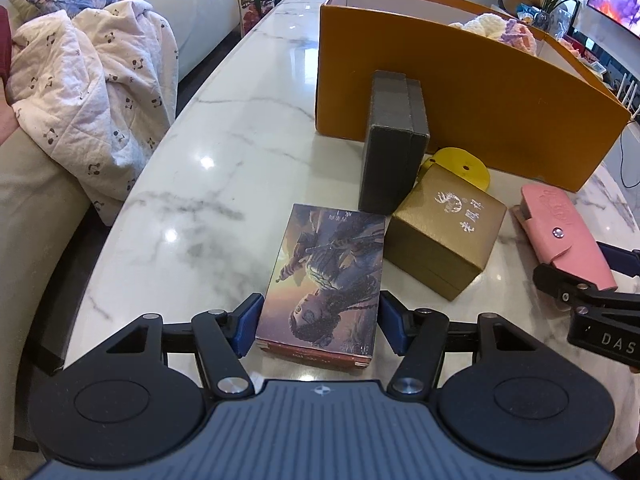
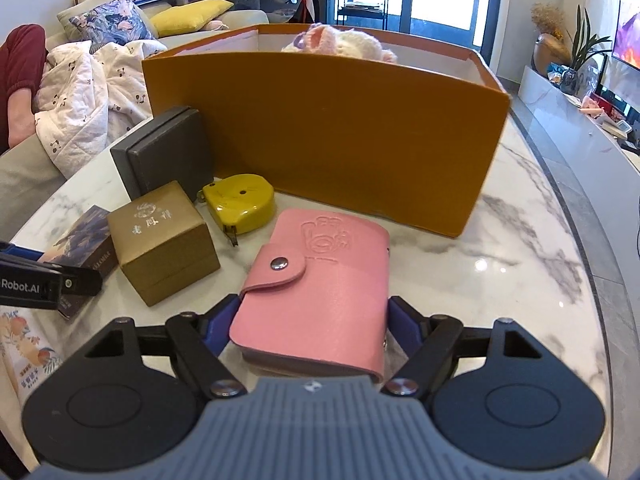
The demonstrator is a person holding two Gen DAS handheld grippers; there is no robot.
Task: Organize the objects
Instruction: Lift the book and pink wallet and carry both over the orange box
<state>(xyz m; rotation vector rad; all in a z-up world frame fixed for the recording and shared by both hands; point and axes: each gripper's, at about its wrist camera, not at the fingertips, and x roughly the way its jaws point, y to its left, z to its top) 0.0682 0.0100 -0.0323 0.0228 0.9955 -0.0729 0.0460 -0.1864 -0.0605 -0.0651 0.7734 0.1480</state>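
Note:
My left gripper [image 1: 320,326] is shut on a picture-printed card box [image 1: 324,276] that lies on the marble table [image 1: 208,168]. My right gripper [image 2: 308,328] is shut on a pink snap wallet [image 2: 320,292], also seen in the left wrist view [image 1: 564,232]. Behind them stand a gold gift box [image 1: 444,236], a dark grey box [image 1: 394,144], a yellow tape measure [image 2: 240,204] and a large orange box [image 2: 320,128] holding knitted items [image 2: 340,42]. The gold box [image 2: 164,240] and grey box [image 2: 164,152] also show in the right wrist view.
A sofa with a white panda-print blanket [image 1: 88,92] and cushions runs along the table's left edge. A TV shelf with plants [image 2: 580,64] is at the far right. A printed packet [image 2: 24,344] lies at the table's near left.

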